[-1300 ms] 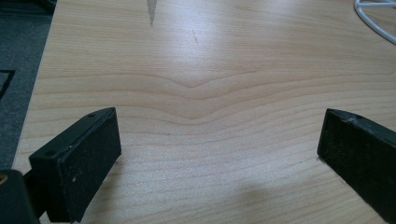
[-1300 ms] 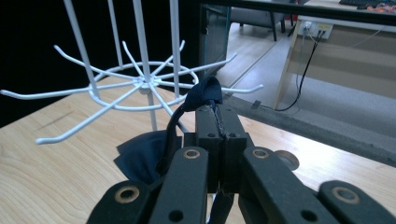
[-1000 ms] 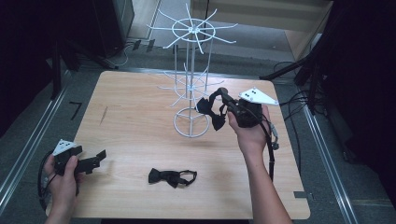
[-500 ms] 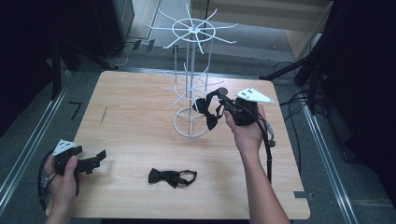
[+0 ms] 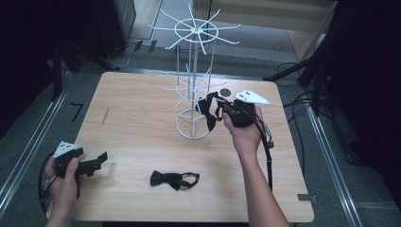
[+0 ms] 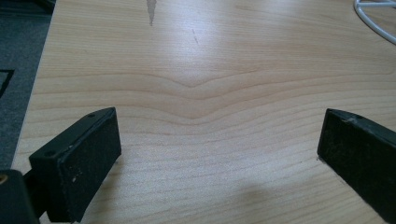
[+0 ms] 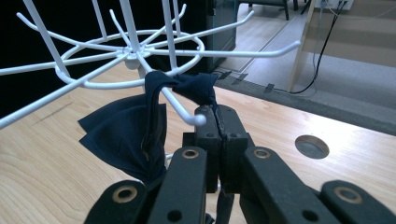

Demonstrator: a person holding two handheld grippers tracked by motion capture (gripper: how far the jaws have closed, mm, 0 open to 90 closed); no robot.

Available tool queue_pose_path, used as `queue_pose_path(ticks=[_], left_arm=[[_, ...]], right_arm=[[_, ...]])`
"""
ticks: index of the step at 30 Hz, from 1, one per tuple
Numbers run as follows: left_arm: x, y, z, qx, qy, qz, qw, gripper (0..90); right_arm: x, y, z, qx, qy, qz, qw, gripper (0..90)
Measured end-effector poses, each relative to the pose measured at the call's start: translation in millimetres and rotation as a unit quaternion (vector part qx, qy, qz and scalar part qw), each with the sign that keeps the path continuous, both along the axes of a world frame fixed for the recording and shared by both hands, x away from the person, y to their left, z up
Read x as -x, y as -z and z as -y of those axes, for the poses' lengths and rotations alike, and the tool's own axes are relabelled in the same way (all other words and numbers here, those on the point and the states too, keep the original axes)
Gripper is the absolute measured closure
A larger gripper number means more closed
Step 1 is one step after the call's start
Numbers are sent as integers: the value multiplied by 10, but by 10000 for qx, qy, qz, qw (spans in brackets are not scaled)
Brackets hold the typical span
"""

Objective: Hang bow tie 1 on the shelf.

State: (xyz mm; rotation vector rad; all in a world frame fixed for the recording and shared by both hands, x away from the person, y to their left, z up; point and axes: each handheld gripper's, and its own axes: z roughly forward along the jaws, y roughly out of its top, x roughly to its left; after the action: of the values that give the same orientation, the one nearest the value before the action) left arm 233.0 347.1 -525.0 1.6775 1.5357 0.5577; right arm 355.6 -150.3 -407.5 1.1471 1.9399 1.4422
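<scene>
A dark bow tie [image 7: 128, 135] hangs looped over a hook of the white wire rack [image 5: 194, 85] near the table's [image 5: 137, 123] far edge. The right gripper [image 7: 215, 122] pinches its strap, whose lower part is hidden behind the jaws. The left gripper [image 6: 219, 149], jaws wide and empty, rests at the near left corner; a second bow tie [image 5: 172, 179] lies by the near edge.

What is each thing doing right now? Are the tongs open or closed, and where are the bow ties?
Left tongs: open, nothing between them, low over the table.
Right tongs: shut on the strap of the dark bow tie.
Dark bow tie: looped over a hook of the white wire rack, hanging beside it.
Second bow tie: lying flat on the table, untouched.
White wire rack: upright on the table.
</scene>
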Motion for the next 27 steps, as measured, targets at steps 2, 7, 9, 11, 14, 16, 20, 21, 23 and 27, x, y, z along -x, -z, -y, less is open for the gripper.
queue_pose_path(ticks=[2,7,9,11,14,16,20,21,23,27], left_arm=[[0,0,0,0,0,-1,10000,0],[0,0,0,0,0,-2,10000,0],[0,0,0,0,0,-3,10000,0],[0,0,1,-1,0,-4,10000,0],[-1,0,1,-8,1,-7,10000,0],[0,-1,2,-18,2,-8,10000,0],[1,0,3,-21,3,6,10000,0],[1,0,4,-21,0,7,10000,0],[1,0,6,-16,0,9,10000,0],[0,0,9,-25,1,10,10000,0]], right_arm=[[9,50,6,-31,-8,-47,10000,873],[39,97,51,-115,21,-84,9999,772],[66,105,62,-50,98,-107,9999,686],[90,121,77,-47,126,-205,9997,615],[131,159,83,106,111,-289,9995,561],[166,193,89,172,106,-324,9993,540],[221,242,94,245,102,-355,9990,516],[236,255,94,252,94,-360,9990,513],[264,282,93,266,80,-372,9989,506],[301,314,85,319,69,-422,9986,490]])
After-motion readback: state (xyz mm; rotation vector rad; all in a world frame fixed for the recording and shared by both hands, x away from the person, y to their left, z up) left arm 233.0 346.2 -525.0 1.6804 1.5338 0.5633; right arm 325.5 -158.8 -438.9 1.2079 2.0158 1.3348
